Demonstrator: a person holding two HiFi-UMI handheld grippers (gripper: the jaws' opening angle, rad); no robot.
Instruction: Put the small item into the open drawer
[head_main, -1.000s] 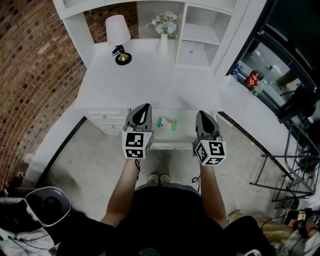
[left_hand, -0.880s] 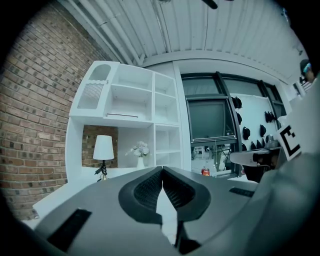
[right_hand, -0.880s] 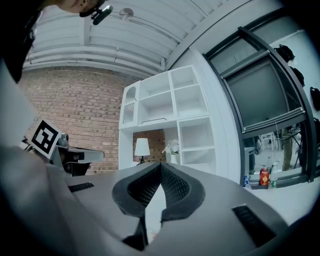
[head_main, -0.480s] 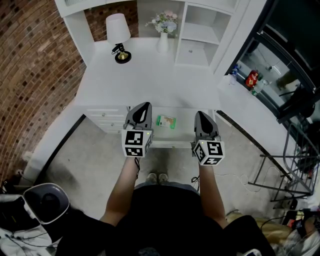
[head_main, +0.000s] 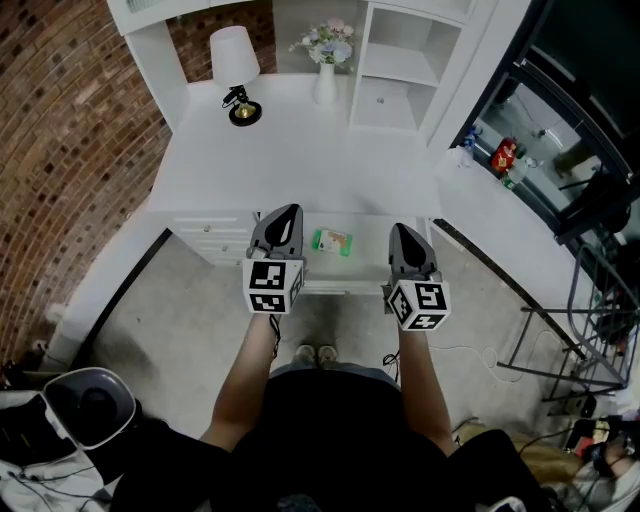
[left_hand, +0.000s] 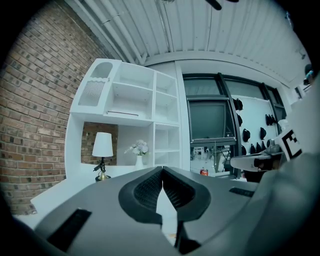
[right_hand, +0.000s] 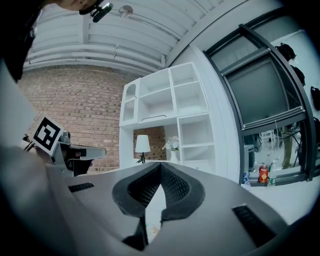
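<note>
A small green packet (head_main: 333, 243) lies in the open white drawer (head_main: 340, 289) under the front edge of the desk. My left gripper (head_main: 285, 211) hovers over the drawer's left end, just left of the packet, and is shut with nothing in it. My right gripper (head_main: 403, 229) is over the drawer's right end, right of the packet, also shut and empty. In the left gripper view the left gripper (left_hand: 161, 170) has its pads meeting at the tip. In the right gripper view the right gripper (right_hand: 160, 165) is closed the same way. Both point level toward the hutch.
The white desk (head_main: 300, 160) carries a lamp (head_main: 235, 60) and a vase of flowers (head_main: 327, 70) at the back, under white shelves. A brick wall (head_main: 70, 150) runs on the left. To the right are a glass-topped stand with bottles (head_main: 505, 158) and a metal rack (head_main: 590, 340).
</note>
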